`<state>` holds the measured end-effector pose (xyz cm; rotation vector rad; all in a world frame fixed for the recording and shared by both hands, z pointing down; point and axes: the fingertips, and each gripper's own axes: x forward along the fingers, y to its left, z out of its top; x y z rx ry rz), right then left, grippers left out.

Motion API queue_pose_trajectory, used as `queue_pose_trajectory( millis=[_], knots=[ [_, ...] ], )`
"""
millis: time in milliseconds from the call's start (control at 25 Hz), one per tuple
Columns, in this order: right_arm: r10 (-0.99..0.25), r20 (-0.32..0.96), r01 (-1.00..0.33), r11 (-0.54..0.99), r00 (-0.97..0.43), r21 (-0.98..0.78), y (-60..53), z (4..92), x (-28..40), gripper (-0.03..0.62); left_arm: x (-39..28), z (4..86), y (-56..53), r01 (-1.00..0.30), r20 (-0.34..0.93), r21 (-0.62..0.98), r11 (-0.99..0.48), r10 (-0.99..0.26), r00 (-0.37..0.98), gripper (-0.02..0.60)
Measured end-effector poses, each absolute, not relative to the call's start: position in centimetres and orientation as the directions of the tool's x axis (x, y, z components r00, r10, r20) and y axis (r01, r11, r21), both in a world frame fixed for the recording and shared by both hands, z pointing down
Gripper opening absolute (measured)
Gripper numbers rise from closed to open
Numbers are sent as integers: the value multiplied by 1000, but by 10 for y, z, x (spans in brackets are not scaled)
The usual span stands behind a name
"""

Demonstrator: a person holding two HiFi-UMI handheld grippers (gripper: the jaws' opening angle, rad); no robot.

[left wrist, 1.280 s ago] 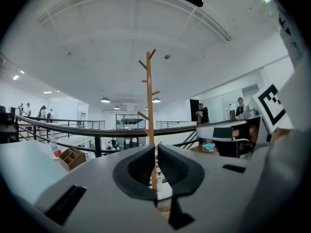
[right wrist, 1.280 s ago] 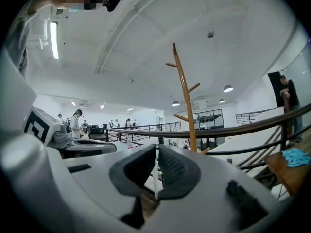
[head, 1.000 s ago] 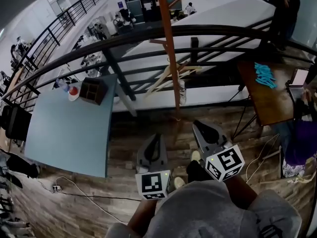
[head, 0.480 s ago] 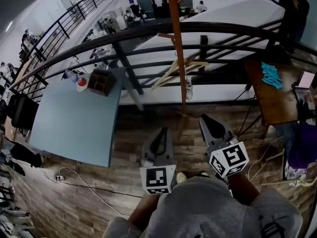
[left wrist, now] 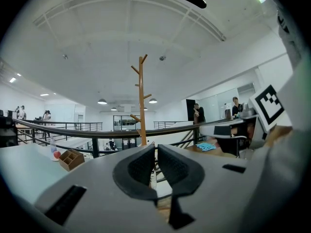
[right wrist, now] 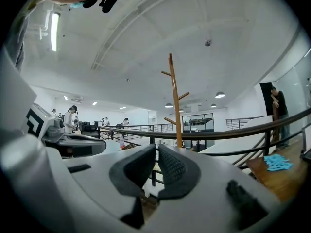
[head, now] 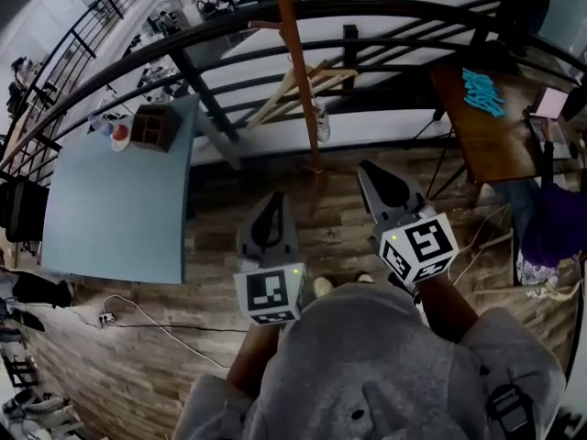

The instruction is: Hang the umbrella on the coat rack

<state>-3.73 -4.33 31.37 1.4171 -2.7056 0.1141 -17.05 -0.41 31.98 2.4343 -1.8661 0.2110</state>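
Head view: left tool (head: 274, 200) and right tool (head: 369, 170) are both pressed together and empty, held over the wood floor (head: 220, 337) and facing the coat rack (head: 298, 81) at the railing (head: 413, 9). The umbrella (head: 321, 122) looks like the slim pale thing hanging against the pole, too small to confirm.
Left gripper view: pads together, rack (left wrist: 142, 106) just left of the slit.
Right gripper view: pads together, rack (right wrist: 174, 101) just right.

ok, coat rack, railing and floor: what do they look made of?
Coat rack: looks like wood, a warm orange-brown matte pole with angled peg branches.
Railing: probably metal, with slim, uniform bars in a dark painted finish.
Floor: grey-brown planks with visible grain. Whether it is real wood or laminate can't be told.
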Motion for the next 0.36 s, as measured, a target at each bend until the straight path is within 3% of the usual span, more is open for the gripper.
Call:
queue_pose_trajectory(
  millis=[360],
  knots=[
    [-839, 108, -846, 533, -533, -25, -17, 322, -1, 34, -156, 324, 26, -963, 130, -56, -263, -958, 254, 29]
  ],
)
